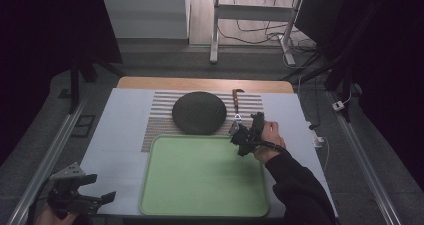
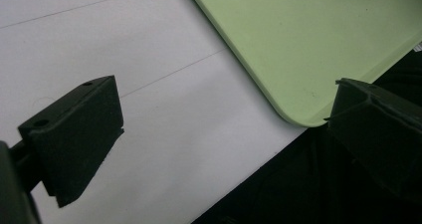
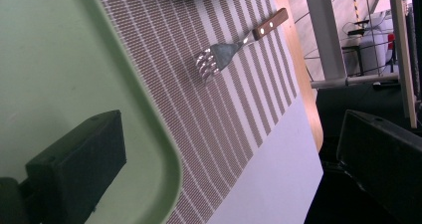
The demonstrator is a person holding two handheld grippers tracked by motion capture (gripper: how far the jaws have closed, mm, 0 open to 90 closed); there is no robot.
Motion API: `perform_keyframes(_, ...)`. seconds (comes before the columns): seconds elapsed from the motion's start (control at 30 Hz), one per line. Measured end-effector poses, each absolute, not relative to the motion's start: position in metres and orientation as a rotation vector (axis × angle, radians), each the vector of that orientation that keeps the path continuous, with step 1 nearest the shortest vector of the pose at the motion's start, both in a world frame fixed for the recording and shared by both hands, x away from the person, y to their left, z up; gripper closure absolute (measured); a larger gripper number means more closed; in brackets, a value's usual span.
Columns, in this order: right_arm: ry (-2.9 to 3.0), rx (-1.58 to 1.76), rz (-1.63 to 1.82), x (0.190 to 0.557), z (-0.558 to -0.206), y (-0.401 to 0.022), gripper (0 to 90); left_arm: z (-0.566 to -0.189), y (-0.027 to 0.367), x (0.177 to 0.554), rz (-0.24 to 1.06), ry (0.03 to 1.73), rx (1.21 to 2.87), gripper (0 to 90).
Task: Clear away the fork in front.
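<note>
A light green tray (image 1: 200, 185) lies at the front middle of the white table. Behind it a dark round plate (image 1: 199, 112) rests on a striped placemat (image 1: 157, 122). A fork (image 1: 236, 105) with a wooden handle lies on the mat to the right of the plate. My right gripper (image 1: 245, 126) hovers open at the tray's far right corner, just short of the fork's tines. In the right gripper view the fork (image 3: 234, 47) lies ahead of the open jaws (image 3: 229, 144). My left gripper (image 1: 102, 186) stands open and empty off the tray's front left corner (image 2: 298, 109).
The white table cover (image 1: 117, 140) has bare room left of the tray. A wooden table edge (image 1: 205, 84) runs behind the mat. Beyond it stand desk legs (image 1: 215, 35) and floor cables (image 1: 260, 35). Metal rails (image 1: 55, 145) flank the table.
</note>
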State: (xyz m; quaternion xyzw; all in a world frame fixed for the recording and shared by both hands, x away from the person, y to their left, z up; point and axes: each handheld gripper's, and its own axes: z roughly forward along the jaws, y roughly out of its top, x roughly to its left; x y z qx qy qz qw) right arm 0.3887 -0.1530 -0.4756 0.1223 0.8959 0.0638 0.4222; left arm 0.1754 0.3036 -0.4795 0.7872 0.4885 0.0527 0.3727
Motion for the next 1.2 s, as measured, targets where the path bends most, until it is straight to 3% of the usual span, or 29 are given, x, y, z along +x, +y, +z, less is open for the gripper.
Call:
perform_keyframes(0.4,2.248,0.292,0.126,0.416,-0.482,-0.147,0.3,-0.48,0.303,0.175,0.137,1.25,2.021,1.1)
perform_keyframes(0.8,2.239,0.259,0.077,0.439,-0.5,-0.139,6.9,-0.48,0.303,0.176,0.134,1.246,2.023,1.2)
perform_keyframes(0.93,2.259,0.243,0.074,0.443,-0.505,-0.136,13.5,-0.48,0.303,0.176,0.134,1.246,2.025,1.2)
perform_keyframes(1.2,2.285,0.171,0.059,0.444,-0.512,-0.13,36.2,-0.48,0.303,0.176,0.135,1.244,2.027,1.2)
